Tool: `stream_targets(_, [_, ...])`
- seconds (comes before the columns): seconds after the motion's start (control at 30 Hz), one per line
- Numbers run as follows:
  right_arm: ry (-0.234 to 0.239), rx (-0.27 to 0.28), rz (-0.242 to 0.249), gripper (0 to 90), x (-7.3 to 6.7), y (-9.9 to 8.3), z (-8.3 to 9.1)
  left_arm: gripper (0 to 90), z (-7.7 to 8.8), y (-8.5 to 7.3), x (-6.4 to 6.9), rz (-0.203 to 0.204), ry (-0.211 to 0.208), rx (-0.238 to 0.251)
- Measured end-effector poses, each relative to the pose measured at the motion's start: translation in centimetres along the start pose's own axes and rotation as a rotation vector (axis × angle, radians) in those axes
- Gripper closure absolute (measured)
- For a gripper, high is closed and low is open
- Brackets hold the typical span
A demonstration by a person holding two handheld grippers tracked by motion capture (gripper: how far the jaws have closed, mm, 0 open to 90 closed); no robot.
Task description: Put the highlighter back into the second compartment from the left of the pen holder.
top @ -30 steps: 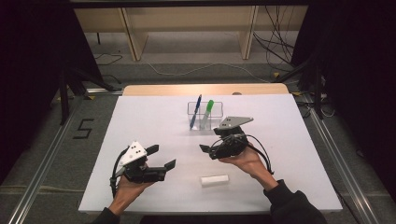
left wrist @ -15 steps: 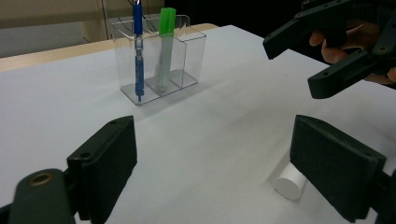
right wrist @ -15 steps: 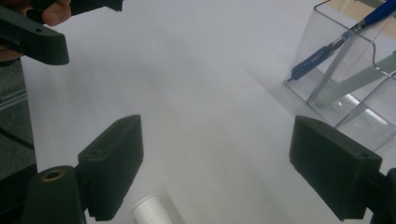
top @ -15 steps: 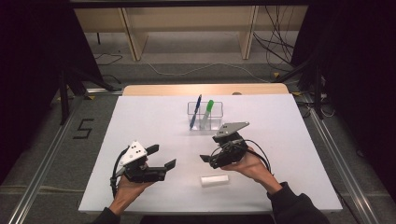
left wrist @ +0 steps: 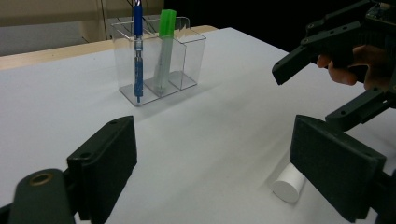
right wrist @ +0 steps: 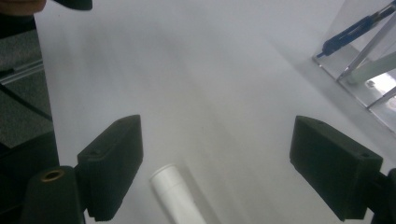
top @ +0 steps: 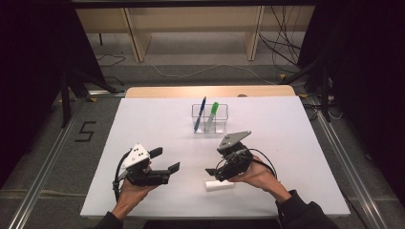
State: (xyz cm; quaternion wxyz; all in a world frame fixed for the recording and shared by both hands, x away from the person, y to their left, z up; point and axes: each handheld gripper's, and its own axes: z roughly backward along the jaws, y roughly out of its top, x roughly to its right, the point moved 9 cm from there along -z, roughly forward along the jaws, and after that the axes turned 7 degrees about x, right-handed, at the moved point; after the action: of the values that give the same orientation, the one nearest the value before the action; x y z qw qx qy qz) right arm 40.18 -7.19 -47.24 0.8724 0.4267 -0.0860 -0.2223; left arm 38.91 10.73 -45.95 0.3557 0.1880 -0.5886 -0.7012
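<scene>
Taking the clear holder [top: 210, 118] at the table's far middle as my landmark: my left gripper [top: 166, 161] sits well to its near left, jaws wide apart and holding nothing. The holder already carries a blue pen [top: 199, 113] and a green marker [top: 212, 114], each in its own compartment. The white cylinder [top: 219, 184] lies flat on the table [top: 296, 143], near of the holder. My right gripper [top: 213, 172] hovers just above it, jaws spread wide, gripping nothing. I judge grasping, lifting and slotting it in are all left.
</scene>
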Motion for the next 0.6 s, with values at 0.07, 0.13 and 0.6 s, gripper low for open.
stream_targets(0.07, [0.008, -0.014, 0.008, 18.2, -0.2, -0.3, -0.1, 14.1, 0.0, 0.0, 0.0, -0.002, -0.001, 0.001])
stream_targets(0.13, [0.015, -0.028, 0.017, 18.3, -0.4, -0.5, -0.2, 14.1, 0.0, 0.1, 0.0, 0.005, 0.001, 0.006])
stream_targets(0.6, [0.051, -0.165, 0.107, 19.1, -1.7, -2.5, -1.1, 14.1, 0.0, 0.2, 0.0, 0.0, 0.0, 0.012])
